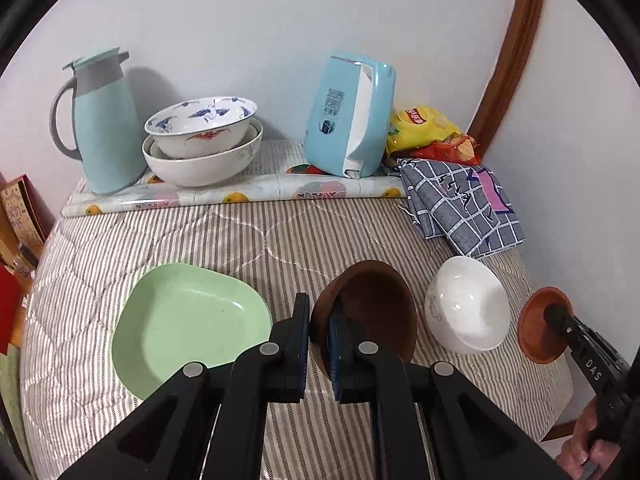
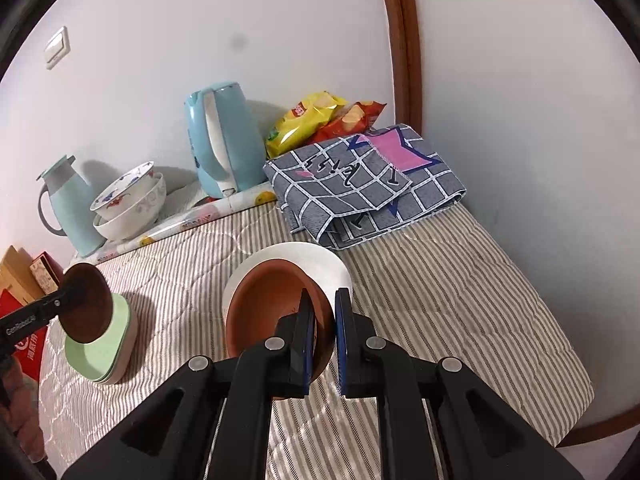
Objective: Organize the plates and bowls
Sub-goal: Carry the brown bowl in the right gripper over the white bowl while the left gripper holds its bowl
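Plain white walls; brown curved wooden trim; white wall switch; grey-striped quilted surface.

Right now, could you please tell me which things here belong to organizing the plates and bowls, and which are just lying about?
Job: dark brown bowl, terracotta bowl, white bowl, green square plate, stacked porcelain bowls.
Lying about: teal jug, blue kettle, chip bags, checked cloth.

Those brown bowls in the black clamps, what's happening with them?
A person is sorting dishes on a striped quilt. The left gripper pinches the rim of a dark brown bowl beside the green plate. The right gripper pinches a reddish-brown bowl in front of the white bowl.
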Available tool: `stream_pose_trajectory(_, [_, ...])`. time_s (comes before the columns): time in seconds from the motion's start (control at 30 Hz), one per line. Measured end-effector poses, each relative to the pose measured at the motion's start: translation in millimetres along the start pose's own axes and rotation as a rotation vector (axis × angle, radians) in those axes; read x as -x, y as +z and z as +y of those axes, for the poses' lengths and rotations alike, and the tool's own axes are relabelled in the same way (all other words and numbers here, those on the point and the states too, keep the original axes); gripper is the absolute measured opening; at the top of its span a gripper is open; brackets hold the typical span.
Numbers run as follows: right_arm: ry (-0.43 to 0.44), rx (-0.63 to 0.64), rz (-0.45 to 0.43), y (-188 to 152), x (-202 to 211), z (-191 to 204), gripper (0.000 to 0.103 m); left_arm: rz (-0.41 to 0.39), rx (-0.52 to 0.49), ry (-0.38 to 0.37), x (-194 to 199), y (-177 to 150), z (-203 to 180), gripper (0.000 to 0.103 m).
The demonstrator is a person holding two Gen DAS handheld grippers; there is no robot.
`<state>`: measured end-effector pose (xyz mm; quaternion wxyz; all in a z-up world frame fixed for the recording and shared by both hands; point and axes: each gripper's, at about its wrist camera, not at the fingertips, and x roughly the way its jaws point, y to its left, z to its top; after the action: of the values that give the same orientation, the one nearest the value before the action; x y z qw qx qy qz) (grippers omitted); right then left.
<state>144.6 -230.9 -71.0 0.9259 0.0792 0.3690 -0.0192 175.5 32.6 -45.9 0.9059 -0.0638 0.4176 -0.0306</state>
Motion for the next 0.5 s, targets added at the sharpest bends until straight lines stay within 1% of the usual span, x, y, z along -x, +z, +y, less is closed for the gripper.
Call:
stream_pose_trajectory(0.2, [-0.005,0.014,0.035,1.2,-21.4,4.1,0.01,0.013,0.031,0.021,-11.6,3.3,15.1,0.009])
stream_pose_trajectory(0.5, [-0.006,0.043,0.093,3.4,-63.7,17.2,0.01,0.031,0.044,0.035,-26.8,8.5,25.8,0.009])
